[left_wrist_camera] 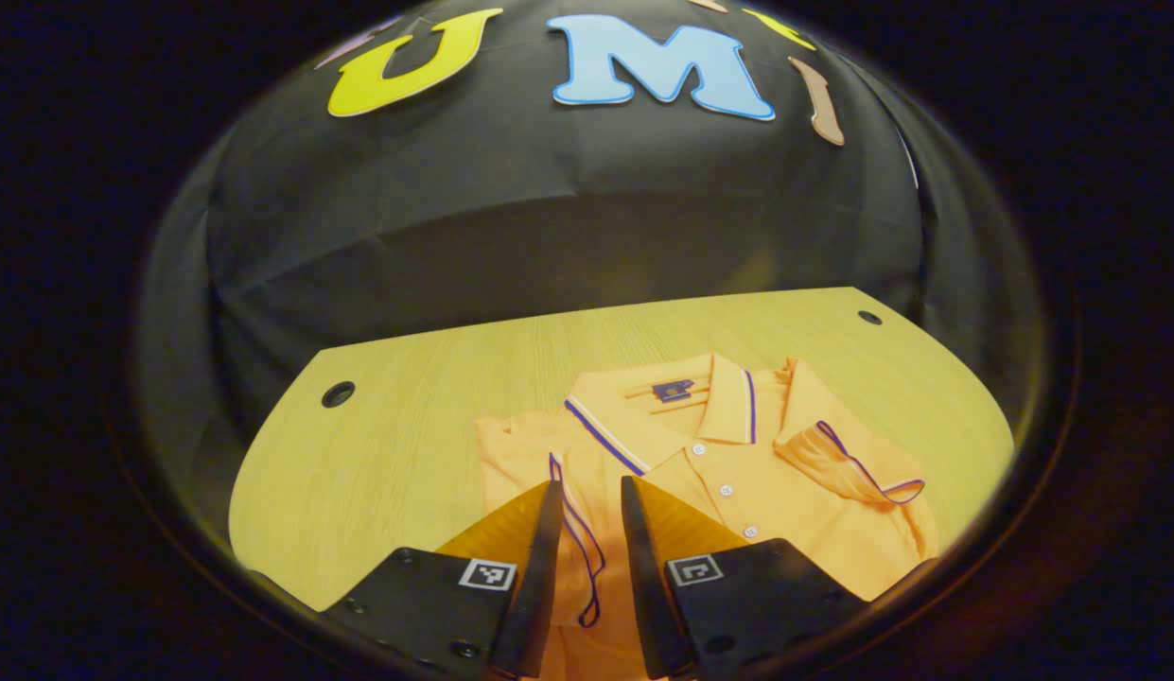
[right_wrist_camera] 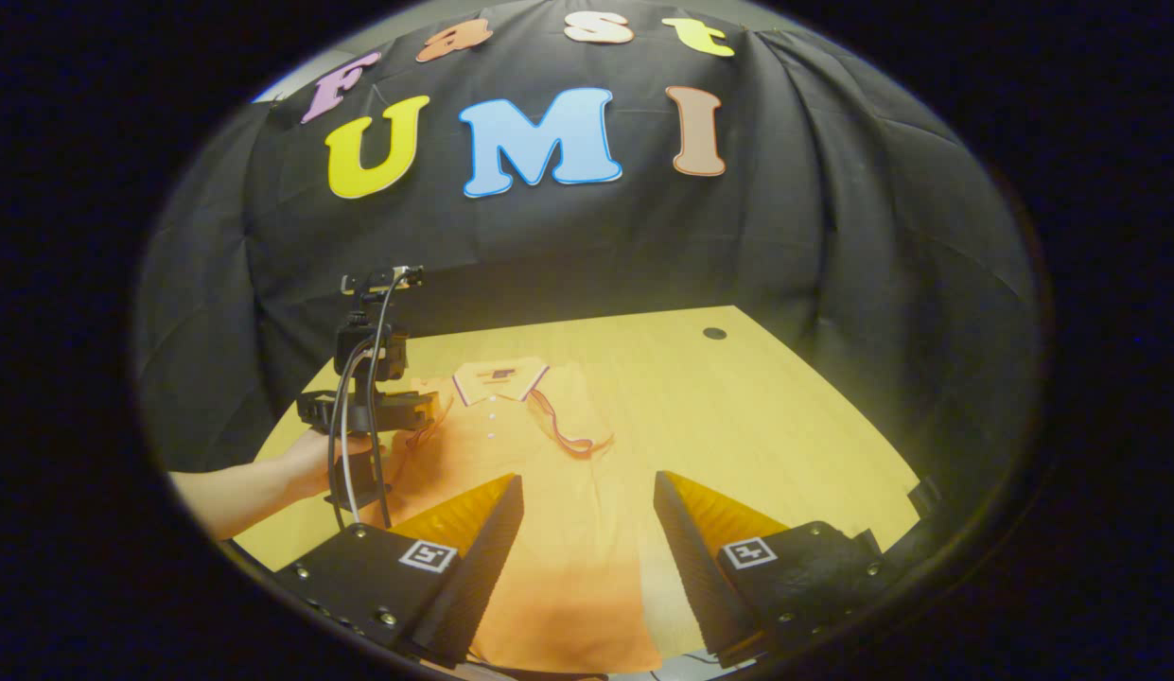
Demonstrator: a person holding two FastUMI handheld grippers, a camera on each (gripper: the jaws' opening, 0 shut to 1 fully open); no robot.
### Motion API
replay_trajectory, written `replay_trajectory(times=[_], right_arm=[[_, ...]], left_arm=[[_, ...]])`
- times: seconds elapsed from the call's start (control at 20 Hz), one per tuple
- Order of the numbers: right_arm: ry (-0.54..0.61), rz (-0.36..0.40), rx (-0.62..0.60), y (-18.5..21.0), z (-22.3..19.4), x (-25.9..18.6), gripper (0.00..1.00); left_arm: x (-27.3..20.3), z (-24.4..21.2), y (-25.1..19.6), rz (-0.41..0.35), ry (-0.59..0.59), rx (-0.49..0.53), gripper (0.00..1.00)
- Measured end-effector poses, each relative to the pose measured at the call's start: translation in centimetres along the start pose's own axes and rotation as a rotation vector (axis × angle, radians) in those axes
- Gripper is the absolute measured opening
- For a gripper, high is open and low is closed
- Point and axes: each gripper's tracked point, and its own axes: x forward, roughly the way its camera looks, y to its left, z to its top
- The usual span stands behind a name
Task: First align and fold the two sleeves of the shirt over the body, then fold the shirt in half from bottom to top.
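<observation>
A wooden counter (left_wrist_camera: pixel 407 426) carries the orange shirt (left_wrist_camera: pixel 738 482). The left gripper (left_wrist_camera: pixel 591 497) fingers straddle its sleeve trim, narrowly parted; the right gripper (right_wrist_camera: pixel 587 492) gapes above its hem.

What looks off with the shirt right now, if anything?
Nothing damaged. The orange shirt lies collar-up on the wooden table, but its two folded sleeves don't match: one sleeve sits bunched and slanted, the other runs long between the left gripper fingers. Right gripper is open above the hem.
</observation>
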Motion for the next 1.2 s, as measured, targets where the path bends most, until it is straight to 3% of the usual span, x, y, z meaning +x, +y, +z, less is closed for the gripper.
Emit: replay_trajectory(times=[0.15,0.2,0.4,0.9,0.95,1.2], right_arm=[[-0.005,0.03,0.0,-0.2,-0.5,0.1,0.87],[0.0,0.046,0.001,-0.3,-0.8,0.1,0.87],[0.023,0.079,-0.011,-1.1,-2.8,-0.2,0.87],[0.087,0.11,-0.009,-3.3,-9.3,-3.1,0.87],[0.1,0.109,-0.017,-3.6,-10.1,-3.5,0.87],[0.166,0.126,-0.069,-3.8,-13.9,-4.8,0.87]], left_arm=[[-2.5,0.0,-0.4,-0.008,-0.014,0.003,0.77],[-3.4,-0.3,-0.5,-0.007,-0.013,0.006,0.76],[-7.4,-2.3,-1.1,-0.001,-0.004,0.007,0.98],[-18.5,-9.9,-4.0,-0.024,0.036,-0.062,1.0],[-19.6,-10.9,-4.3,-0.028,0.046,-0.071,0.97],[-24.7,-16.1,-4.5,-0.027,0.083,-0.114,0.99]])
